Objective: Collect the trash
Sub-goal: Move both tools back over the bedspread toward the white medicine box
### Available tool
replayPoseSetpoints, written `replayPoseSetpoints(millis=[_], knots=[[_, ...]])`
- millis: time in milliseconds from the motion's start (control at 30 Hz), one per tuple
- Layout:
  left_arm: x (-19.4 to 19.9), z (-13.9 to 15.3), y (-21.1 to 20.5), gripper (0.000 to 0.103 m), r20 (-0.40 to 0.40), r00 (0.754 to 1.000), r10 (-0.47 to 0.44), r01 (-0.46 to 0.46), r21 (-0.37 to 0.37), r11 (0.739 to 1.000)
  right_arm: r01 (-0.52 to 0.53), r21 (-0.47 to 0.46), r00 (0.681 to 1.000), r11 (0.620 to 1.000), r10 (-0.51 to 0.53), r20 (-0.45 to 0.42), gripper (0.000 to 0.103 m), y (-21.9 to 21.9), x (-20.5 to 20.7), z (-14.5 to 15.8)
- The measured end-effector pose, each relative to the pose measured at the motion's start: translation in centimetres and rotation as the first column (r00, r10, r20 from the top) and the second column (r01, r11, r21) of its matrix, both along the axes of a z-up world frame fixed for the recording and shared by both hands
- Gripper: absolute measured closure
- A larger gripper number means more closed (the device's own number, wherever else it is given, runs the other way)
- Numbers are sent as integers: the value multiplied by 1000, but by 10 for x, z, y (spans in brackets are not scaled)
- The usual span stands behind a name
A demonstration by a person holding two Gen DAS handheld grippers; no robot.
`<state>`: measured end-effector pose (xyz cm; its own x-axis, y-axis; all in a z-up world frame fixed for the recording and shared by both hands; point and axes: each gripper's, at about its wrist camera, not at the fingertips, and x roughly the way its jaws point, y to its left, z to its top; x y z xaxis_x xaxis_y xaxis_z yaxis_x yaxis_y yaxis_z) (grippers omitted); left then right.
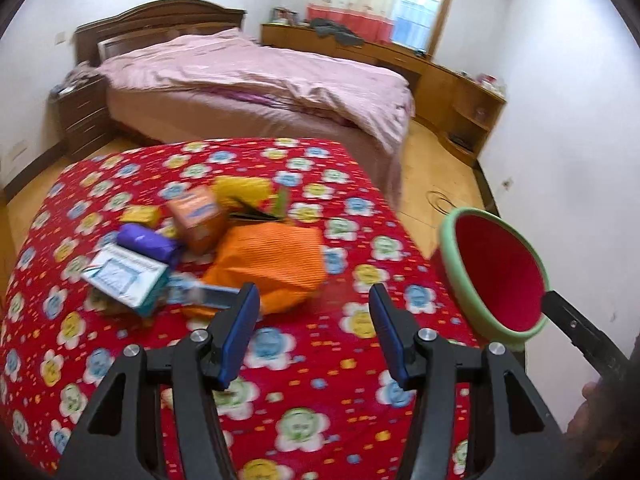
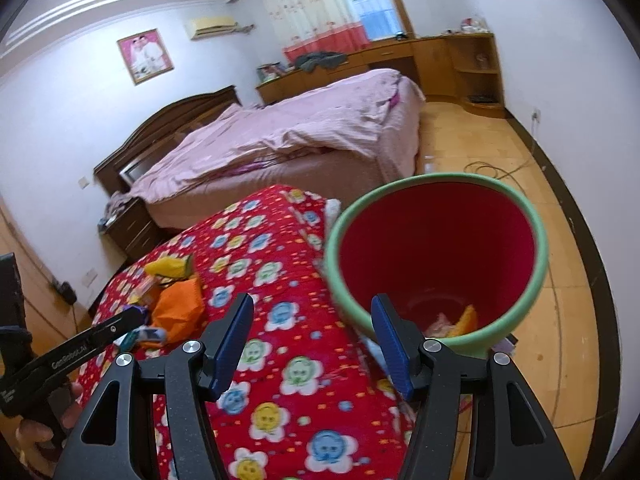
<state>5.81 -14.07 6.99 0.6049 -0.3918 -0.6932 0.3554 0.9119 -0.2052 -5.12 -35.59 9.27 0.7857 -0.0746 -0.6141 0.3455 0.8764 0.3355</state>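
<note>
The left tongs point(image 1: 314, 310) hang spread and empty above the red flowered quilt point(image 1: 304, 364), their blue pads just short of a heap of trash. In that heap, an orange bag point(image 1: 276, 264) lies nearest the tongs; to its left sit a white-and-teal box point(image 1: 128, 280), a purple packet point(image 1: 148, 242) and an orange carton point(image 1: 198, 214), with a yellow wrapper point(image 1: 240, 188) behind the bag. The right tongs point(image 2: 314, 322) are also spread, one pad inside the rim of a red bin with a green rim point(image 2: 436, 240), which is held off the quilt's right edge. Orange and pale scraps point(image 2: 456, 322) lie at the bin's bottom
</note>
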Motion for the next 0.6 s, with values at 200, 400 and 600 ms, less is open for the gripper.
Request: replayPoseSetpoints(millis=[200,400,600], knots=[[10,-8,39,46,-24,995,102,-102,-5,995,-53,-9,999,999,53,-10,40,19,17,0],[26,-23,64,46,-39,980,193,-192,41,981,-97,-5,995,995,97,-33,40,36,39,-5],[45,-42,83,46,-60,962,265,-258,103,961,-130,5,990,992,130,-53,40,46,56,-13]])
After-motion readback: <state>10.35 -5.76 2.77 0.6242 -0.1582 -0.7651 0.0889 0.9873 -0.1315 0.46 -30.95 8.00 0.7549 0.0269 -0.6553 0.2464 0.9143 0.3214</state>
